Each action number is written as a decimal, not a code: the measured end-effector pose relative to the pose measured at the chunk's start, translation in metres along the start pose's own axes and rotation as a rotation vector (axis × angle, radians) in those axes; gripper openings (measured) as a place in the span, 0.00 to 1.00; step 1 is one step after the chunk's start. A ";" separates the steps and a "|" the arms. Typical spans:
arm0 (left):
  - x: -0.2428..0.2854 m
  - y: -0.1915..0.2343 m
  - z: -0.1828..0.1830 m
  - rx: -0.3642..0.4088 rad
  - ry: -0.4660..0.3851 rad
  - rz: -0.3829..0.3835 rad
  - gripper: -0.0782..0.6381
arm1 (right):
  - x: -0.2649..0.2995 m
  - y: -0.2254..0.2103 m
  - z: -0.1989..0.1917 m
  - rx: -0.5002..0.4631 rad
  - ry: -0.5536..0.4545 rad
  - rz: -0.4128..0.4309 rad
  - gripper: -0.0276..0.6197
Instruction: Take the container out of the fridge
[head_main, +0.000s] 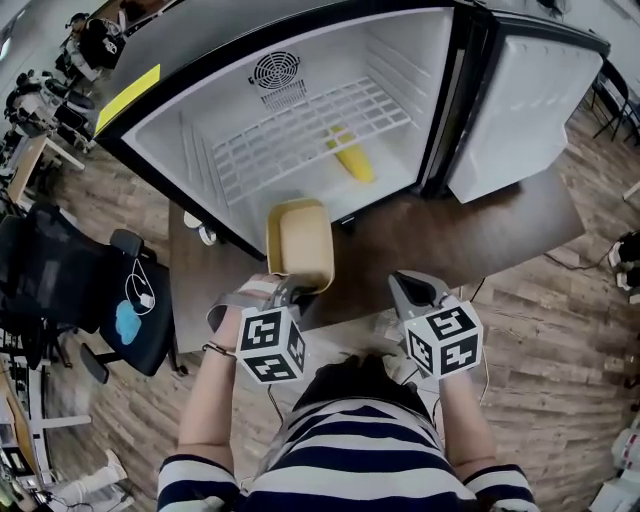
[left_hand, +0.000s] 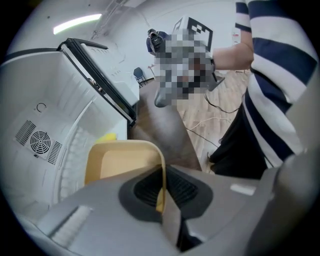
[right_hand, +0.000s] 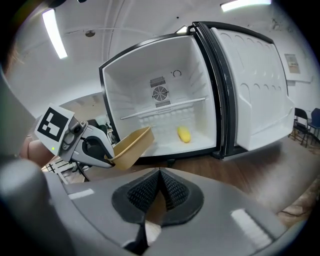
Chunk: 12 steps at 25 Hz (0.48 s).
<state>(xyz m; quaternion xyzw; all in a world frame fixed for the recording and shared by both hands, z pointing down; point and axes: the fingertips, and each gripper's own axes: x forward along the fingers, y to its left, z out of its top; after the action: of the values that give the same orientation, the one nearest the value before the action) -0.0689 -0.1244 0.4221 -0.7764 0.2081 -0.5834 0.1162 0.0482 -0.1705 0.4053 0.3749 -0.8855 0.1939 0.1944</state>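
Observation:
A tan rectangular container (head_main: 299, 244) hangs in the air just outside the open mini fridge (head_main: 300, 120), in front of its lower edge. My left gripper (head_main: 296, 289) is shut on the container's near rim; the rim (left_hand: 161, 182) runs between its dark pads. In the right gripper view the same container (right_hand: 131, 146) juts from the left gripper (right_hand: 100, 154) toward the fridge (right_hand: 165, 100). My right gripper (head_main: 407, 285) is shut with nothing in it, held to the right of the container over the brown table; its pads (right_hand: 160, 192) meet.
A yellow object (head_main: 352, 160) lies on the fridge floor under a white wire shelf (head_main: 310, 125). The fridge door (head_main: 530, 95) stands swung open to the right. The fridge sits on a brown table (head_main: 480, 230). A black office chair (head_main: 100, 300) stands at left on wood flooring.

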 end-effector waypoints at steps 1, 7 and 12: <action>-0.001 -0.005 -0.001 -0.001 0.000 -0.008 0.11 | -0.001 0.000 0.001 -0.005 0.000 -0.001 0.03; -0.004 -0.028 -0.004 -0.072 -0.030 -0.058 0.11 | -0.008 -0.005 0.002 -0.013 0.005 -0.033 0.03; -0.008 -0.047 -0.004 -0.091 -0.037 -0.091 0.11 | -0.012 -0.007 0.003 -0.010 -0.001 -0.051 0.03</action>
<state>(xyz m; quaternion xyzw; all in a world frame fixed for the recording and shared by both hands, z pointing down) -0.0659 -0.0786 0.4370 -0.8003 0.1967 -0.5635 0.0580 0.0603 -0.1691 0.3981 0.3964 -0.8768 0.1842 0.2006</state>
